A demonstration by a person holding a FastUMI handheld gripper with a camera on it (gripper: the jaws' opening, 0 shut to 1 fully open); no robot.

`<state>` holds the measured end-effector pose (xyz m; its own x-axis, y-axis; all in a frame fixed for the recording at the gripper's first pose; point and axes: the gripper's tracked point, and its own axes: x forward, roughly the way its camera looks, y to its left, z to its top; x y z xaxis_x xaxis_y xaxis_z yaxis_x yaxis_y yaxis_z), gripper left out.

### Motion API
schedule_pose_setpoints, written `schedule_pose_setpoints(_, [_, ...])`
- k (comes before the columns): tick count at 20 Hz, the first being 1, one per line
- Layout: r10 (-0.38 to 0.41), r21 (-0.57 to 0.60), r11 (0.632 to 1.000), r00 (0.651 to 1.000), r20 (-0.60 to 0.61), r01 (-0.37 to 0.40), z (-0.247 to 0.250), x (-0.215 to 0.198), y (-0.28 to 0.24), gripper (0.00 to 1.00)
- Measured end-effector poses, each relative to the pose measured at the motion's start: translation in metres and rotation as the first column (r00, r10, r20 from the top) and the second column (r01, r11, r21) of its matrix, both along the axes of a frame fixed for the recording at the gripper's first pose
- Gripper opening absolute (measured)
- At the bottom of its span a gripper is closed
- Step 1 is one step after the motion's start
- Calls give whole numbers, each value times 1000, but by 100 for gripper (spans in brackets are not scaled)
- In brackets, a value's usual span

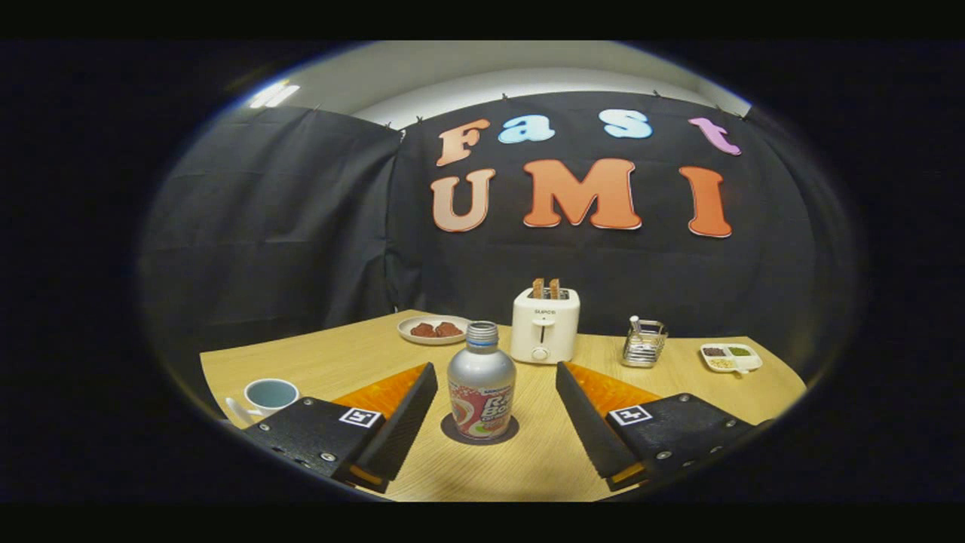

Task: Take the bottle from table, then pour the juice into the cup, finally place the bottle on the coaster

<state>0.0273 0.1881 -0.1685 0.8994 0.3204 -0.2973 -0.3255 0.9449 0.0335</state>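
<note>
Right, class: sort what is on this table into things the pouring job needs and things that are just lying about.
Belongs to the job:
bottle, upright on the coaster, between the open fingers of the gripper
cup, beside the left finger

Just lying about:
toaster with toast in its slots
plate of food
metal rack
divided dish

One bottle (481, 383), one cup (270, 395), one coaster (479, 436), one toaster (544, 324) (two slices up), one plate (433, 329).

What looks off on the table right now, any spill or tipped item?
Nothing stands out. The bottle stands upright on the coaster between the open gripper fingers, neither touching it. The cup is upright, and no spill shows on the table.
</note>
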Motion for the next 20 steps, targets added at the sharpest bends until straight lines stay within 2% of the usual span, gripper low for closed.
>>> schedule_pose_setpoints(7, [-63, 21, 998, 995, 81, 62, 55, -27, -34, 97])
schedule_pose_setpoints(12, [-144, 46, 989, 978, 153, 138, 79, -47, -61, 97])
schedule_pose_setpoints(20, [-226, 88, 974, 934, 277, 209, 126, -69, -90, 97])
